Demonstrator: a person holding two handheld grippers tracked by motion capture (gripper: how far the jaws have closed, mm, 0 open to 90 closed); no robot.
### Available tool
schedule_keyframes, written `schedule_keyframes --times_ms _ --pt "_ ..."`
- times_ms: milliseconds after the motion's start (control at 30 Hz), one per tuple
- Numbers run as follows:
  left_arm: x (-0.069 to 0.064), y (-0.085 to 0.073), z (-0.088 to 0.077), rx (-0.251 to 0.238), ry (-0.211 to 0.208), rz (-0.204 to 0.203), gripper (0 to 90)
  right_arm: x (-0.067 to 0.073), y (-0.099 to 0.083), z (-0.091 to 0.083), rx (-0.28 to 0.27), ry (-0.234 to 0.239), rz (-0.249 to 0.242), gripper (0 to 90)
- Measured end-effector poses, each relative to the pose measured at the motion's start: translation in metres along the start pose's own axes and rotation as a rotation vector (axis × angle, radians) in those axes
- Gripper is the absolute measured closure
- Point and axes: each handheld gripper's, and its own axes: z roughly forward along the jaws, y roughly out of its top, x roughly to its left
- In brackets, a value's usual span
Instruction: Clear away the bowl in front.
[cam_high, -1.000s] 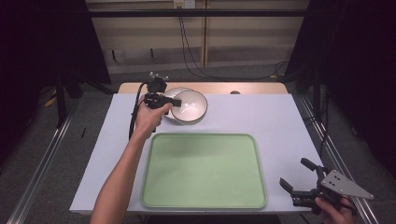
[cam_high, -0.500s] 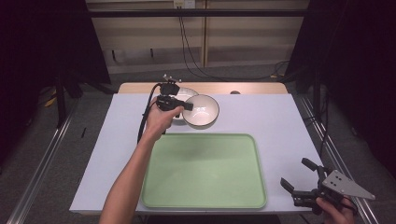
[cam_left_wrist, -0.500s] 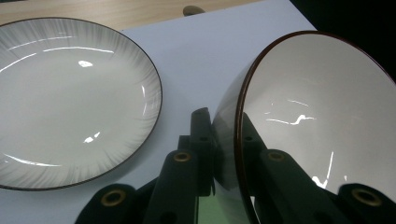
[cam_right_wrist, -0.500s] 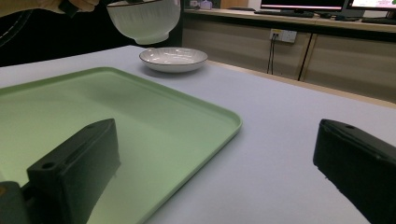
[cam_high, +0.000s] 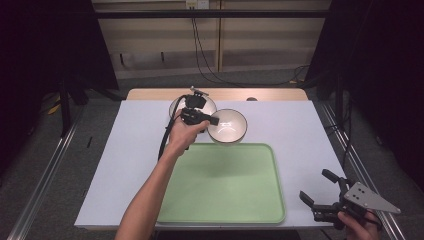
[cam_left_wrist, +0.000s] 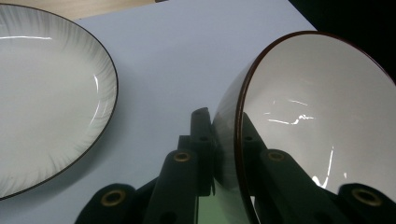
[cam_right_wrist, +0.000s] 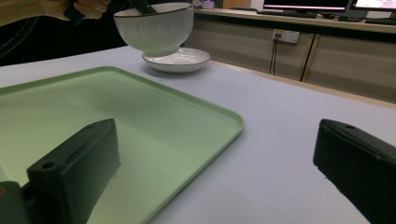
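Just beyond the far edge of the green tray (cam_high: 225, 185), the left tool (cam_high: 212, 120) clamps the rim of a white bowl (cam_high: 227, 126) with a dark lip, one jaw inside and one outside the wall, as the left gripper view shows at the bowl (cam_left_wrist: 317, 116). From the right gripper view the bowl (cam_right_wrist: 154, 28) hangs clear of the table (cam_high: 295, 125), above and just in front of a shallow white plate (cam_right_wrist: 176, 59) that rests on the table behind it. That plate (cam_high: 176, 106) sits at the far side of the table, partly hidden by the hand in the high view. The relation that counts: the tray lies on the near side of the bowl, straight toward the person, so the carry probably runs back and down onto its open green surface. The right tool (cam_high: 320, 200) is held off the tray's near right corner, jaws spread wide and grasping nothing, well apart from the bowl; the left hand is plainly the nearer one and already has the load.
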Motion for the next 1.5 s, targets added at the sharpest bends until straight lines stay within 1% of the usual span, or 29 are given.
schedule_keyframes --times_ms 33,67,133,200,267,433,500,567,600,667,700,733,767,800,833,867,900,967,1000,1033,1067,1133,1167,1233,1267,1367,1400,1433,1500 --pt "-0.003 0.0 0.005 0.004 -0.016 -0.006 82.2 0.0 0.0 0.001 0.001 0.003 0.001 0.0" --pt "-0.005 0.0 0.006 0.011 -0.019 0.001 82.1 0.001 0.0 0.001 0.003 0.004 0.003 0.0" --pt "-0.007 -0.001 0.008 0.006 -0.018 0.0 82.0 0.001 0.0 0.001 0.003 0.006 0.002 0.0" --pt "-0.01 -0.001 0.01 0.017 -0.036 0.009 82.1 0.001 0.0 0.001 0.002 0.009 -0.001 0.0" --pt "-0.013 -0.002 0.014 0.018 -0.043 -0.001 82.1 0.0 0.0 0.001 0.0 0.001 0.001 0.1" --pt "-0.017 -0.005 0.021 0.032 -0.053 0.012 81.9 0.0 0.0 0.001 0.001 0.007 0.004 0.0" --pt "-0.019 -0.006 0.025 0.041 -0.07 0.006 82.0 0.001 0.0 0.001 0.0 0.01 -0.001 0.0" --pt "-0.021 -0.007 0.029 0.048 -0.066 0.009 82.0 0.001 0.0 0.001 -0.001 0.006 0.005 0.0" --pt "-0.022 -0.007 0.03 0.059 -0.06 0.019 82.0 0.0 0.0 0.001 -0.006 -0.002 0.003 0.1" --pt "-0.023 -0.008 0.032 0.06 -0.06 0.016 82.0 0.0 0.0 0.001 -0.008 -0.003 0.007 0.1" --pt "-0.025 -0.01 0.037 0.07 -0.063 0.01 82.0 0.0 0.0 0.001 -0.008 -0.005 0.005 0.1" --pt "-0.025 -0.01 0.038 0.082 -0.067 0.026 82.0 -0.001 0.0 0.001 -0.007 -0.004 0.0 0.1" --pt "-0.025 -0.01 0.038 0.082 -0.067 0.026 82.0 -0.001 0.0 0.001 -0.007 -0.004 0.0 0.1" --pt "-0.027 -0.011 0.043 0.082 -0.077 0.019 82.1 0.0 0.0 0.001 -0.006 -0.001 0.003 0.1" --pt "-0.027 -0.011 0.043 0.082 -0.077 0.019 82.1 0.0 0.0 0.001 -0.006 -0.001 0.003 0.1" --pt "-0.03 -0.011 0.048 0.096 -0.075 0.024 82.0 0.0 0.0 0.001 -0.006 0.003 0.001 0.1" --pt "-0.03 -0.011 0.048 0.096 -0.075 0.024 82.1 0.0 0.0 0.001 -0.006 0.003 0.001 0.1" --pt "-0.034 -0.011 0.054 0.099 -0.078 0.019 82.1 0.0 0.0 0.001 -0.006 0.0 0.002 0.1" --pt "-0.034 -0.011 0.056 0.109 -0.084 0.031 82.0 0.0 0.0 0.001 -0.008 0.0 0.003 0.1" --pt "-0.037 -0.011 0.059 0.106 -0.087 0.019 82.0 0.0 0.0 0.001 -0.008 0.001 0.003 0.1" --pt "-0.038 -0.012 0.063 0.112 -0.098 0.026 82.0 0.0 0.0 0.001 -0.01 0.001 -0.003 0.1" --pt "-0.04 -0.013 0.066 0.108 -0.097 0.018 82.1 0.0 0.0 0.0 -0.008 0.0 -0.003 0.1" --pt "-0.042 -0.014 0.068 0.116 -0.1 0.024 82.0 0.0 0.0 0.0 -0.008 0.002 -0.004 0.1" --pt "-0.045 -0.016 0.075 0.125 -0.106 0.024 82.0 0.0 0.0 0.0 -0.009 0.005 -0.005 0.1" --pt "-0.047 -0.017 0.08 0.13 -0.12 0.023 82.0 0.0 0.0 0.0 -0.007 0.006 -0.003 0.1" --pt "-0.05 -0.017 0.085 0.133 -0.118 0.018 82.0 0.0 0.0 0.0 -0.006 0.004 -0.001 0.1" --pt "-0.05 -0.016 0.087 0.143 -0.117 0.033 82.0 0.0 0.0 -0.001 -0.009 0.004 -0.002 0.1" --pt "-0.05 -0.016 0.087 0.143 -0.117 0.033 82.0 0.0 0.0 -0.001 -0.009 0.004 -0.002 0.1" --pt "-0.053 -0.017 0.089 0.135 -0.117 0.021 82.0 0.0 0.0 0.0 -0.006 -0.003 -0.004 0.1"
